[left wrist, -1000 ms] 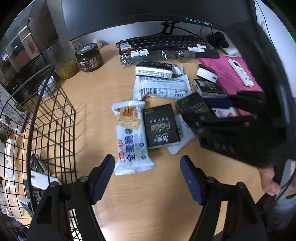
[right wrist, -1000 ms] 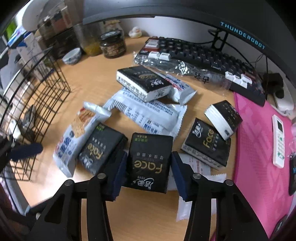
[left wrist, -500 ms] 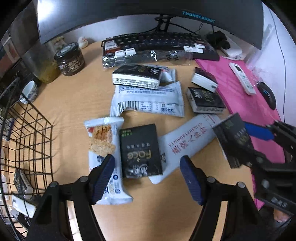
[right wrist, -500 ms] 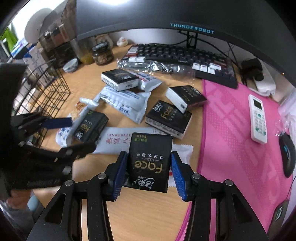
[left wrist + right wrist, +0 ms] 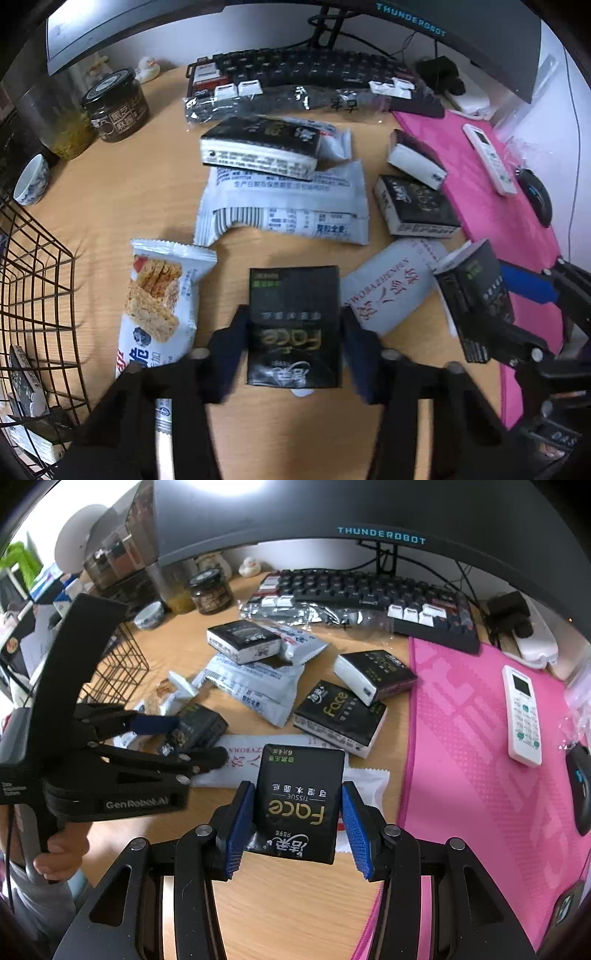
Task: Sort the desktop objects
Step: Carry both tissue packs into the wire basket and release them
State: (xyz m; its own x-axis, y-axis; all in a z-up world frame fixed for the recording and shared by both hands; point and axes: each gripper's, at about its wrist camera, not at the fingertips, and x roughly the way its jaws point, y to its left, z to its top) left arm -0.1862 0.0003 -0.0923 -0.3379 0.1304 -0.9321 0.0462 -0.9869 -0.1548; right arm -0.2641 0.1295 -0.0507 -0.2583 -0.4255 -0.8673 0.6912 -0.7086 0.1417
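My left gripper [image 5: 293, 343] is shut on a black Face tissue pack [image 5: 293, 325] low over the wooden desk [image 5: 122, 199]. My right gripper [image 5: 297, 821] is shut on another black Face tissue pack [image 5: 299, 801], held above the desk; it shows at the right of the left wrist view [image 5: 476, 295]. More black tissue packs [image 5: 341, 718] [image 5: 375, 674] [image 5: 242, 640], white snack packets [image 5: 284, 206] and a cracker packet [image 5: 159, 302] lie on the desk. A black wire basket [image 5: 33, 295] stands at the left with packs inside.
A keyboard [image 5: 369, 598] and monitor stand lie at the back. A pink mat [image 5: 480, 757] at the right bears a white remote [image 5: 522, 716] and a mouse [image 5: 580, 786]. A dark jar [image 5: 116, 105] and a small cup [image 5: 31, 181] stand at the back left.
My left gripper has moved forward and closed on the black tissue pack that lay between its fingers. My right gripper has lifted back to the right with its pack.
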